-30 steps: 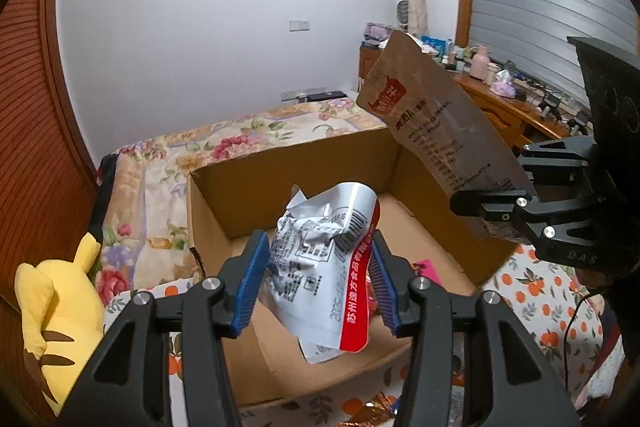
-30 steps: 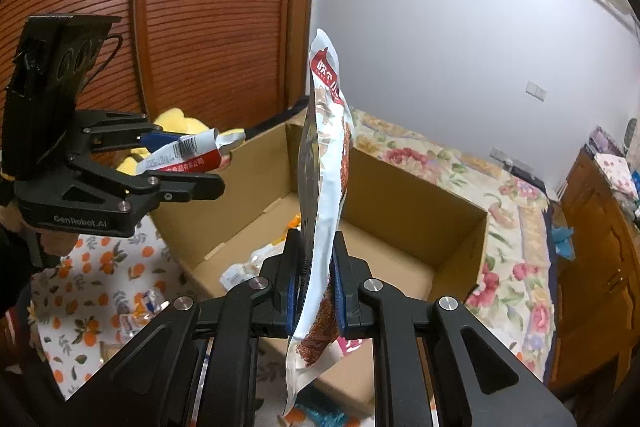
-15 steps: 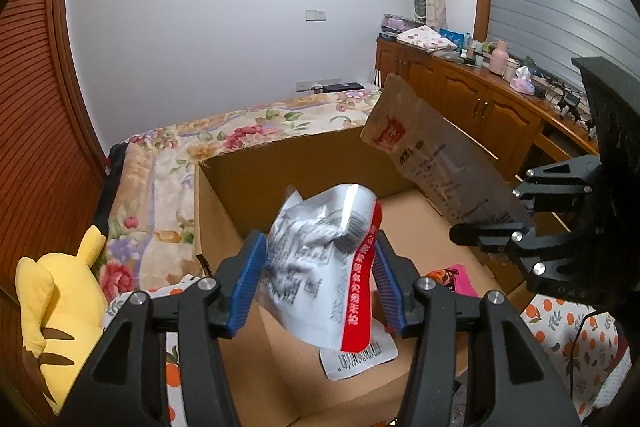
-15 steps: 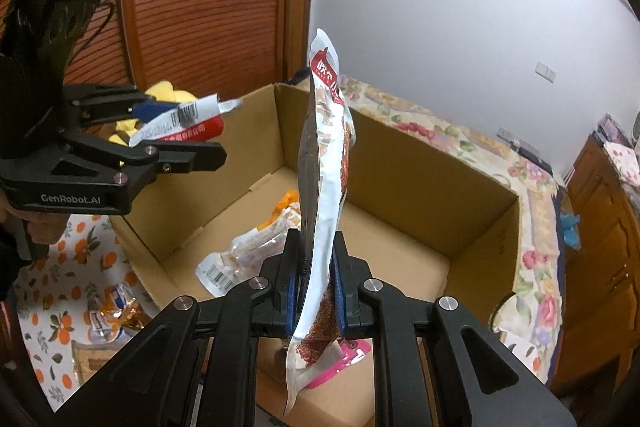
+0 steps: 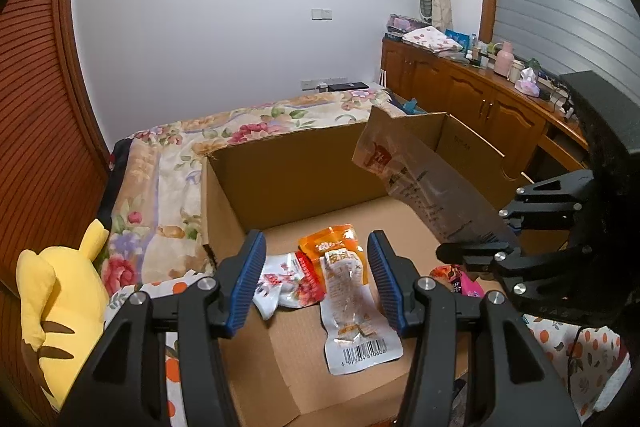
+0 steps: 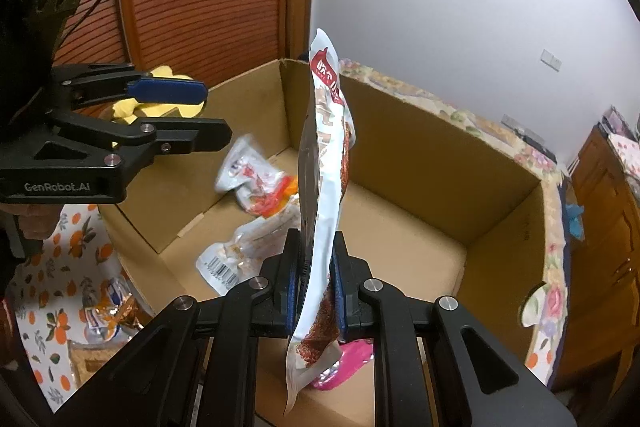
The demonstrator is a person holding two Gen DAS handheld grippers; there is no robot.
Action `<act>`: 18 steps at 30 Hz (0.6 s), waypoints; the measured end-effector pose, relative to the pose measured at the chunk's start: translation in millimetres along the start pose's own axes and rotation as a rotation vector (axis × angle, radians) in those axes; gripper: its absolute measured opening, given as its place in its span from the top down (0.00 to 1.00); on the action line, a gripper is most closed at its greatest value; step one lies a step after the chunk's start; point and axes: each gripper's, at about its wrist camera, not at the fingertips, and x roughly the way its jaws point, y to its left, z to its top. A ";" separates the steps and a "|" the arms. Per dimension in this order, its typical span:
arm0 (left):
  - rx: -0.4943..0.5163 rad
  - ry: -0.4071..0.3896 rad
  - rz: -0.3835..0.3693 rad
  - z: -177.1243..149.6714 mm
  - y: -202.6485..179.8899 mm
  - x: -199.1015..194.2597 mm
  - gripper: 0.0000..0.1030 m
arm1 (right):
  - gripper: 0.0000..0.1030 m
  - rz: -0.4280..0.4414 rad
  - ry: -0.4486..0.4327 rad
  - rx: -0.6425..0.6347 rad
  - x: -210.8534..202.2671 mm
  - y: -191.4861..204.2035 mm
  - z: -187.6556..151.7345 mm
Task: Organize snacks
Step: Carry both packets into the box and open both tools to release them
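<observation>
Bedroom, cardboard box (image 5: 280,183) open-topped; left tool (image 5: 316,283) spread empty above, right tool (image 6: 316,287) clamping snack pouch (image 6: 326,163), seemingly upright

plush (image 5: 60,307): yellow, sitting left of bed edge
bedspread (image 5: 168,163): floral, lying across bed
cabinets (image 5: 460,95): wooden, running along right wall, holding clutter
tablecloth (image 6: 60,267): orange-print, lying under things

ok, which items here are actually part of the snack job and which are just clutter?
Job:
cardboard box
tall snack bag held by right gripper
orange packet and white-red packet in the box
pink packet
left gripper, open

Clutter:
yellow plush
floral bedspread
wooden cabinet
</observation>
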 end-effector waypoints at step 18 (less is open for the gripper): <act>-0.037 -0.043 0.037 -18.2 26.7 -40.6 0.46 | 0.87 0.013 0.077 -0.002 24.7 17.4 8.7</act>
